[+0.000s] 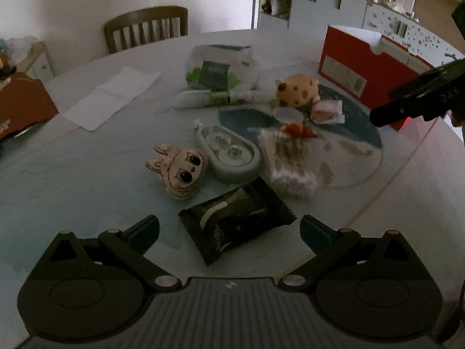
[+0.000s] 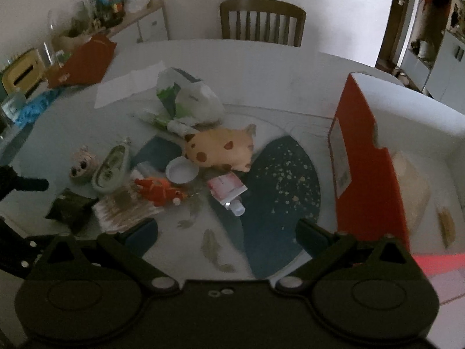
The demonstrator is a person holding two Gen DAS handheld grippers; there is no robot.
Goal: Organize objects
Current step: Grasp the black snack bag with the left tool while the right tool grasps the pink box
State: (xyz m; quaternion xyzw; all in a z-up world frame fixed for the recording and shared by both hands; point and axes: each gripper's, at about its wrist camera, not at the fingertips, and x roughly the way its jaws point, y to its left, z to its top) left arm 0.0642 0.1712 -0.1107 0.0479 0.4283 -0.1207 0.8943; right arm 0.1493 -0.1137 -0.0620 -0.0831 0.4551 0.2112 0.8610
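A pile of small objects lies on the round table. My left gripper (image 1: 229, 232) is open, its jaws on either side of a black snack packet (image 1: 235, 221), just above the table. Beyond it lie a big-eyed plush head (image 1: 180, 168), a grey oval case (image 1: 229, 152) and a pack of cotton swabs (image 1: 287, 163). My right gripper (image 2: 226, 235) is open and empty above the blue mat (image 2: 279, 180). Ahead of it lie a pink tube (image 2: 228, 189), an orange toy (image 2: 158, 190), a white lid (image 2: 181, 170) and a spotted yellow plush (image 2: 221, 148).
An open red box (image 2: 363, 174) stands at the right with something pale inside. A white plastic bag (image 2: 189, 99), a sheet of paper (image 1: 113, 96) and a wooden chair (image 2: 261, 21) are at the back. A red-brown bag (image 2: 84, 61) stands at the far left.
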